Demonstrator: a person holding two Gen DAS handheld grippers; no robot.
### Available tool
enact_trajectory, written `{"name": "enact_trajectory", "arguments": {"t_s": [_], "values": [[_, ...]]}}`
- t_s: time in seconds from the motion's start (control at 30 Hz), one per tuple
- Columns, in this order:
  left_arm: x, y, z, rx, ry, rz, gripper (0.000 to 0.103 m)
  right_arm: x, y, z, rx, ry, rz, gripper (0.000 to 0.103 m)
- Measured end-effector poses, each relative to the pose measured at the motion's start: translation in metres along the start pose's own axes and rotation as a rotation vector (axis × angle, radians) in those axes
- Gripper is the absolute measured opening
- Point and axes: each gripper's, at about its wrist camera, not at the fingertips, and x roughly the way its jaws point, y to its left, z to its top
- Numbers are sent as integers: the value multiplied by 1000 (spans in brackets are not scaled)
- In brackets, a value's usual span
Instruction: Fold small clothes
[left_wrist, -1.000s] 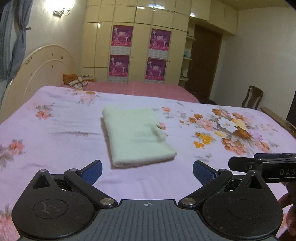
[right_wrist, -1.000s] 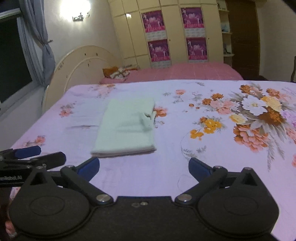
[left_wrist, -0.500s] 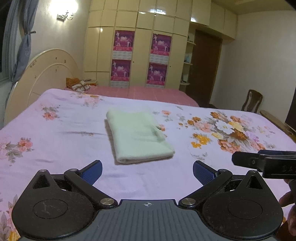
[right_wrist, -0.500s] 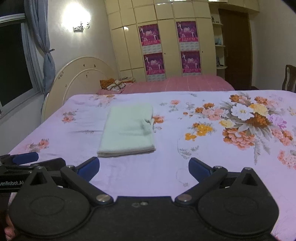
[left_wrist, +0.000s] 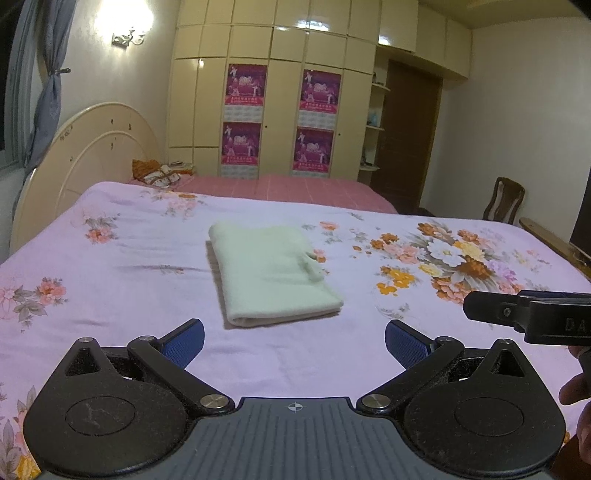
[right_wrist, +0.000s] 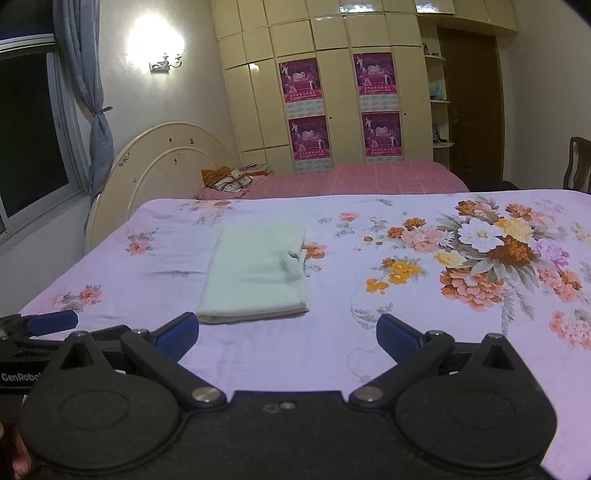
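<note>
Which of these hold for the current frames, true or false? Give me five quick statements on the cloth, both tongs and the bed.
1. The pale green folded cloth lies flat on the floral bedsheet. True.
2. The left tongs are clamped on the cloth. False: they are open and apart from it, short of its near edge.
3. The right tongs are open and hold nothing. True.
4. The cloth sits on the big flower print. False: it lies to the left of that print, on a plainer patch.
5. A small flap sticks up at the cloth's right edge. True.
</note>
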Motion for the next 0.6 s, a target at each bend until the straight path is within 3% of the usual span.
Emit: {"name": "enact_trajectory", "arguments": {"t_s": [0.6], "values": [[2,-1,1,0,-3,-9,103,-6,-2,-3,-2,-5,-14,102]]}}
